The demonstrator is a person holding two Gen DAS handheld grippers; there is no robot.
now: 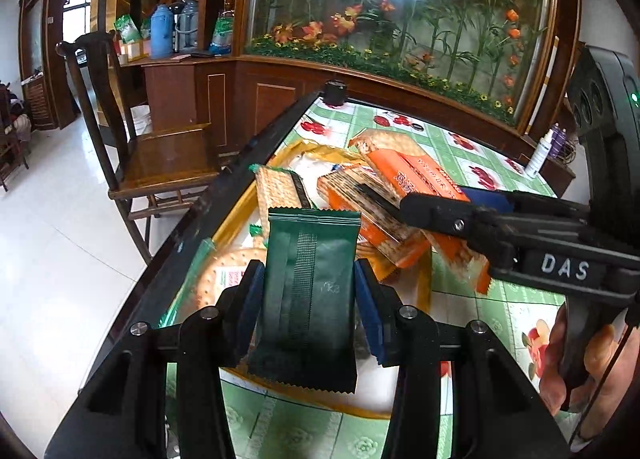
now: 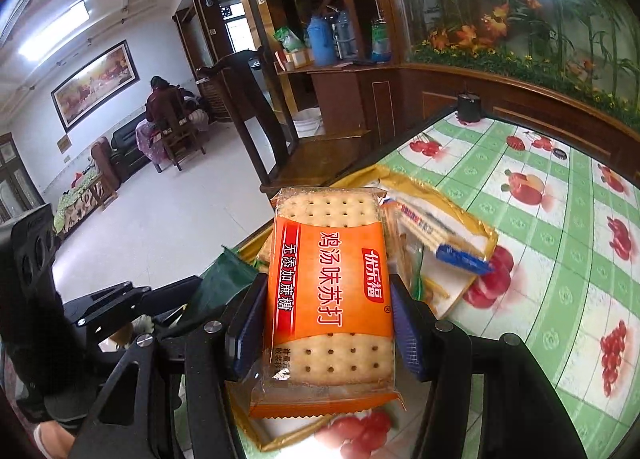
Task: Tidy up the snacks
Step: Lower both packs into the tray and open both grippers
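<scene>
Left claw (image 1: 308, 295) grasping a green packet (image 1: 310, 291) and right claw (image 2: 324, 319) an orange cracker pack (image 2: 330, 287), both should clear the snack pile (image 1: 360, 187) at twelve o'clock on the tabletop (image 1: 500, 311) before parting.

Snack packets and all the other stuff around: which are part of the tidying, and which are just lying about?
Part of the job: green packet in left claw; orange cracker packet in right claw; gold tray; cracker packs on it.

Lying about: wooden chair; blue flask; white bottle.

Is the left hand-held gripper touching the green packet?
Touching. The left wrist view shows both blue pads of the left hand-held gripper pressed against the green packet.
</scene>
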